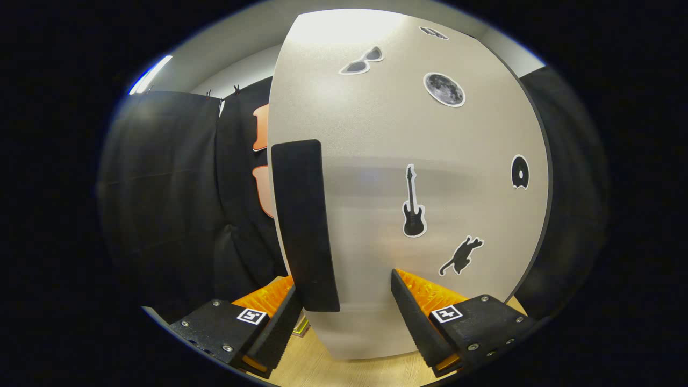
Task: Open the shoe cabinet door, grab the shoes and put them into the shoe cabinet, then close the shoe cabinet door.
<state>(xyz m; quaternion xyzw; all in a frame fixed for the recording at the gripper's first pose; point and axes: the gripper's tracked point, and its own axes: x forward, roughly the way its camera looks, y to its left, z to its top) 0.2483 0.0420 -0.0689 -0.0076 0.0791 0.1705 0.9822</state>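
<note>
Fingers of the gripper sit nearest, spread apart, with the lower end of the handle standing between them, closer to the left one. Whether the left finger touches the handle, I cannot tell; the right finger is apart from it, so nothing is pinched.

Just ahead, the cabinet door takes up most of the scene, a pale grey panel with a dark edge along its right side. The handle is a long black strip running upright along the door's left edge. Left of the door and farther off hangs the black cloth wall.

Stickers dot the door's face: a guitar near the middle, a cat lower right, a moon higher up, sunglasses above left, and a small disc far right.

Under the door lies a light wooden floor.
</note>
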